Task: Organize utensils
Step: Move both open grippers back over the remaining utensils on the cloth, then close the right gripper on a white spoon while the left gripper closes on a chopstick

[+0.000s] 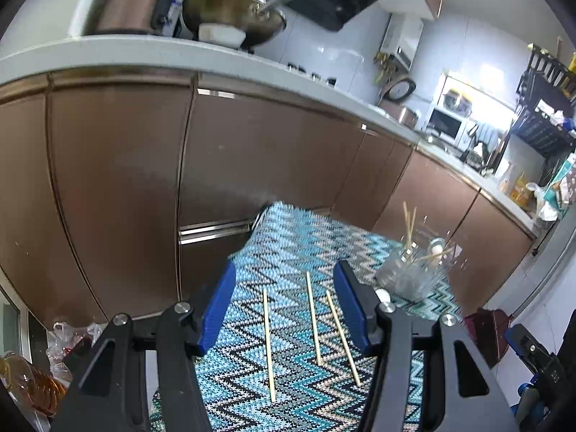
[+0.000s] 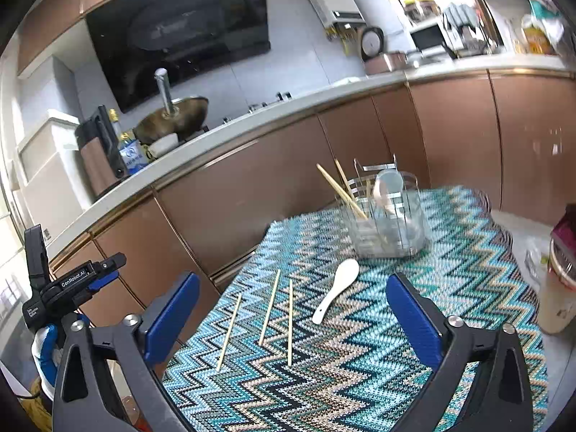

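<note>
I hold my left gripper [image 1: 284, 302] low over the near end of the zigzag cloth [image 1: 288, 244], its blue pads apart with nothing gripped between them. 3 loose chopsticks [image 1: 313, 318] lie flat on the cloth ahead of it, roughly side by side, and seen from this gripper they fall within the gap of its spread pads. My right gripper [image 2: 293, 318] is spread wide and empty too, hovering over the same cloth, with the chopsticks [image 2: 270, 307] toward its left pad and the white spoon [image 2: 336, 289] lying flat nearer its right pad, bowl end pointing away from me. Beyond the spoon, further back on the cloth, stands the clear utensil holder [image 2: 385, 212] with a wire rack inside; 2 chopsticks lean out of it to the left and what looks like another spoon rests in it. From the right wrist view my other gripper shows at the far left edge, held in a blue and white glove [image 2: 45, 349]. Brown cabinets [image 2: 252, 187] run behind the cloth.
</note>
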A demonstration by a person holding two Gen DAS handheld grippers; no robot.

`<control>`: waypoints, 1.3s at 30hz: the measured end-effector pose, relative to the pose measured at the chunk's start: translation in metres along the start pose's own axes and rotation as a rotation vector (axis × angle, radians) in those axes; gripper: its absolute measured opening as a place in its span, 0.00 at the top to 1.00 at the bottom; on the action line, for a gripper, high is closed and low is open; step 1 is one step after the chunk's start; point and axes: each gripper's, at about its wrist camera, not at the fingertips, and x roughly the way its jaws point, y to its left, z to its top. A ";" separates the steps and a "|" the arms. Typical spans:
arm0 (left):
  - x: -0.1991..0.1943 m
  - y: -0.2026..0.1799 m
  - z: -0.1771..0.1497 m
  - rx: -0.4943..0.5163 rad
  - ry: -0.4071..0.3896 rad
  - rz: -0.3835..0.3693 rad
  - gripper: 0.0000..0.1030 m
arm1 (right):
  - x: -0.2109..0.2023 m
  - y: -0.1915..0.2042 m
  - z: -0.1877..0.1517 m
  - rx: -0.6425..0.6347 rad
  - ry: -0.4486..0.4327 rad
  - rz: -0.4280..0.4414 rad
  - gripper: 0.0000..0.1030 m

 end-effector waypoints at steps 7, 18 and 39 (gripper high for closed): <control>0.072 -0.012 -0.001 0.036 0.175 -0.027 0.48 | 0.046 -0.027 -0.003 0.055 0.110 0.000 0.31; 0.206 -0.037 -0.012 0.073 0.469 -0.076 0.53 | 0.150 -0.060 0.001 0.129 0.252 0.043 0.47; 0.331 -0.055 -0.022 0.133 0.715 -0.052 0.87 | 0.272 -0.112 -0.006 0.190 0.385 0.031 0.71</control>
